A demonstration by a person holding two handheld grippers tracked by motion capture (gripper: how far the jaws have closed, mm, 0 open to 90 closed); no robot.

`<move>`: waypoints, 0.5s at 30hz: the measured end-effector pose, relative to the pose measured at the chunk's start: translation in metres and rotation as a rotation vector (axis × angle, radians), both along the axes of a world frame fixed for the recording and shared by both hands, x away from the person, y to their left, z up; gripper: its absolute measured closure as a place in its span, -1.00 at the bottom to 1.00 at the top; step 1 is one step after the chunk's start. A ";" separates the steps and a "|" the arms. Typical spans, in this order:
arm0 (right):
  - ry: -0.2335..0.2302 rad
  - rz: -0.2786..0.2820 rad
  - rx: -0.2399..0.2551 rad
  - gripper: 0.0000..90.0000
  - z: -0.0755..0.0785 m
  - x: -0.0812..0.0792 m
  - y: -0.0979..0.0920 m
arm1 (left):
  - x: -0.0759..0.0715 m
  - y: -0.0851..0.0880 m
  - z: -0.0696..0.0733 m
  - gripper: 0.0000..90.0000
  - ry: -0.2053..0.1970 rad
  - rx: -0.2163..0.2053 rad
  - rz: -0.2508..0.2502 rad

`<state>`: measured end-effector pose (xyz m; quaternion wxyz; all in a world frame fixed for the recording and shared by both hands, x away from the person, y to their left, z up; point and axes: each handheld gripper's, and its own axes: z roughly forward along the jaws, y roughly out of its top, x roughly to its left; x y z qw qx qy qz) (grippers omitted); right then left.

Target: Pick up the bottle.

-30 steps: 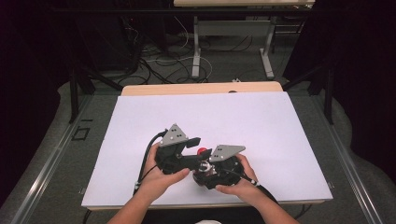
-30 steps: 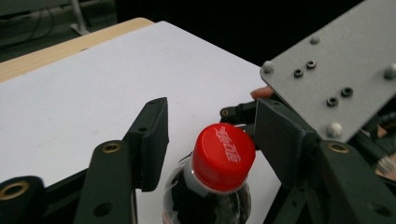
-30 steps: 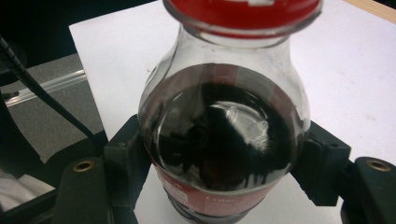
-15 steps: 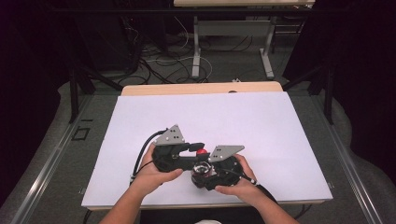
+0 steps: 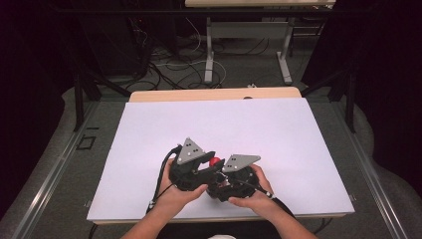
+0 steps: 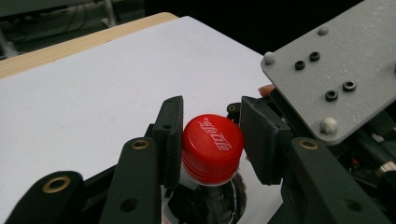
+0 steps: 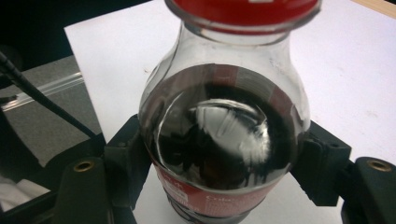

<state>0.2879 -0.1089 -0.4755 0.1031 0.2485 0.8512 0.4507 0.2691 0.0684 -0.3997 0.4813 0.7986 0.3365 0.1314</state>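
high view: white rectangular sheet [image 5: 224, 134] spread over a pale wooden tabletop [image 5: 214, 94], wood bare along the far edge. grey carpeted floor [image 5: 54, 194] on both sides, black cables [image 5: 169, 59] looped on it beyond the table, metal legs of a second table [image 5: 209, 50] farther back, dark surroundings beyond that. two bare forearms in from the bottom edge, hands together near the front middle of the sheet. left gripper [image 5: 211, 167] and right gripper [image 5: 221, 181] side by side and touching, each topped by a grey three-cornered plate, a small spot of red between them (the bottle's cap).

left gripper view: small clear plastic bottle of dark cola [image 6: 205, 200] with a red screw cap [image 6: 212, 148], upright between the black jaws, held above the sheet. jaws just closed in, now clamped on the cap from both sides, pads pressed against its ribbed edge. grey plate of the other gripper [image 6: 336, 74] close at right, white sheet [image 6: 93, 93] behind, strip of wood [image 6: 70, 44] at the far edge.

right gripper view: same bottle [image 7: 224, 140] seen from the side, red label low on it, jaws clamped on its rounded body at left and right. white sheet [image 7: 355, 79] beneath and behind, grey floor [image 7: 46, 126] at left past the sheet's edge.
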 end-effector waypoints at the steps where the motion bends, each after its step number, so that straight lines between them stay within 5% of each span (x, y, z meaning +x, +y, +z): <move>1: 0.000 0.000 0.000 -0.35 0.000 0.000 0.000 | 0.001 0.002 0.000 0.35 0.002 -0.015 -0.011; 7: 0.013 0.017 0.003 -0.34 0.000 0.001 -0.002 | 0.014 0.022 0.003 0.09 0.035 -0.054 -0.172; 15: 0.013 0.052 0.012 -0.34 0.002 -0.002 0.001 | 0.031 0.027 -0.008 0.31 0.100 -0.100 -0.313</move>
